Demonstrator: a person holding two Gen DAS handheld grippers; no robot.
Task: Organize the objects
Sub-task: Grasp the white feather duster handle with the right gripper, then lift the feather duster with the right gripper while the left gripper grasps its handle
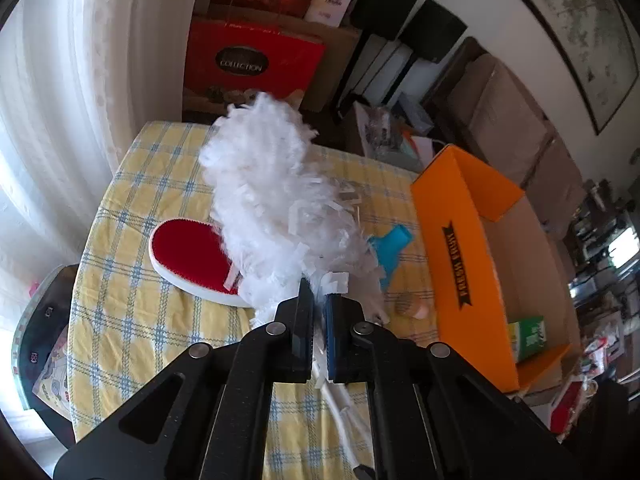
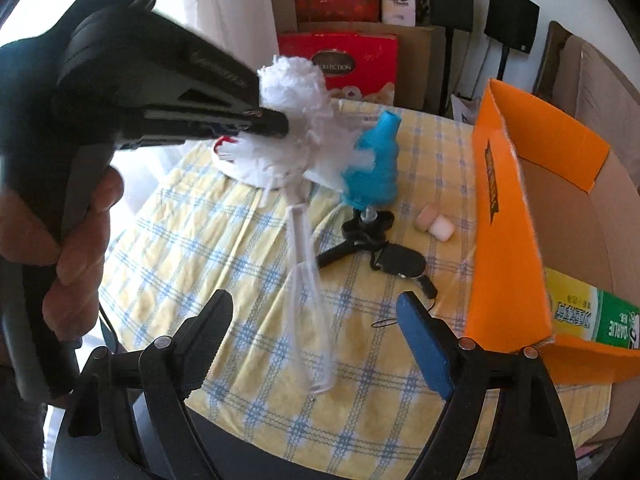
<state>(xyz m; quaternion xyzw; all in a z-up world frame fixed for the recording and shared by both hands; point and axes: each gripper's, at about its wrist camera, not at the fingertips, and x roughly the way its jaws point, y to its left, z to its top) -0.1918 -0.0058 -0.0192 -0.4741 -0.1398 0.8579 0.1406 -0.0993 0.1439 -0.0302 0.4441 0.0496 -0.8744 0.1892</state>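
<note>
Yellow plaid table [image 2: 248,280] w/ orange box [image 2: 504,264], green carton [image 2: 592,316] inside

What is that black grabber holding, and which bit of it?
The left gripper pinches the white fluffy duster near the base of its fluff, above the stick. The right gripper holds nothing.

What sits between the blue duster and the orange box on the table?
In the right wrist view, two small blocks, one tan and one white, lie on the tablecloth between the blue duster and the orange box.
</note>
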